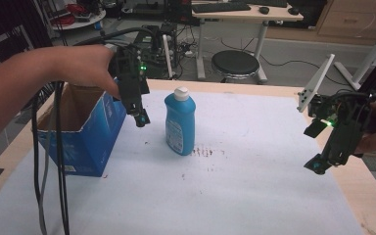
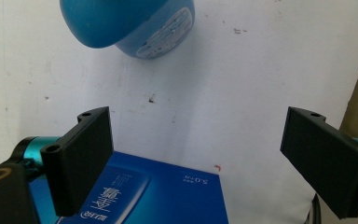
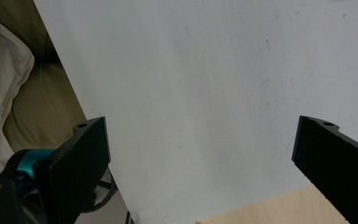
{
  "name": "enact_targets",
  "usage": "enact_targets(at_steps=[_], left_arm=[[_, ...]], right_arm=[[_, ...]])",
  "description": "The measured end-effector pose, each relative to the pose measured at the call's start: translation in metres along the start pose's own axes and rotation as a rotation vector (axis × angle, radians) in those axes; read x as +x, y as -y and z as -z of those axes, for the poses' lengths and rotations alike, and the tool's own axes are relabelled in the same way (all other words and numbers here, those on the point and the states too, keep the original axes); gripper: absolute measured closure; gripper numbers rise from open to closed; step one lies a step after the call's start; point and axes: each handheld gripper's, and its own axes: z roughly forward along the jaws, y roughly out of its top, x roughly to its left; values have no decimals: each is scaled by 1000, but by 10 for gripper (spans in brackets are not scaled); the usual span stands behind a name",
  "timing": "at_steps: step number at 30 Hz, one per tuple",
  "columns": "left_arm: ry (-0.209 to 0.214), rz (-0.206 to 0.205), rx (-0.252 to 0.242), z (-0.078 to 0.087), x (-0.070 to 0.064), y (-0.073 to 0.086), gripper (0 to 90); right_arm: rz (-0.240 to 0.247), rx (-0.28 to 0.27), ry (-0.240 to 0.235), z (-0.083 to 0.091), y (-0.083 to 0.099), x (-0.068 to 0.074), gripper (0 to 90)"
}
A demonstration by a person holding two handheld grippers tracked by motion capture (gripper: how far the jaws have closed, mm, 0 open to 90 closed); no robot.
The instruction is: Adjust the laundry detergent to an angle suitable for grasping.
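A blue bottle (image 1: 179, 124) with a white cap stands upright near the middle of the white sheet. An open blue cardboard box (image 1: 85, 132) sits to its left. My left gripper (image 1: 140, 116) hangs above the gap between box and bottle, jaws pointing down and wide apart, empty. In the left gripper view its jaws frame the blue box's side (image 2: 168, 196) below and the bottle (image 2: 126, 21) at the top. My right gripper (image 1: 318, 164) hovers at the sheet's right edge, open and empty, with bare white sheet (image 3: 196, 93) between its jaws.
The white sheet (image 1: 235, 196) covers the wooden table (image 1: 372, 181). Cables (image 1: 58, 161) trail from the left gripper down over the box's front. A round stool (image 1: 235, 63) and desks stand behind the table.
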Motion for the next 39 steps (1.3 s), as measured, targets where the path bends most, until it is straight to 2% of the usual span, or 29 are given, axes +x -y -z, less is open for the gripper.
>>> enact_targets(at_steps=[39], left_arm=[[-4,2,-1,0,1,2,93]], right_arm=[[3,-10,-4,-1,-1,-2,32]])
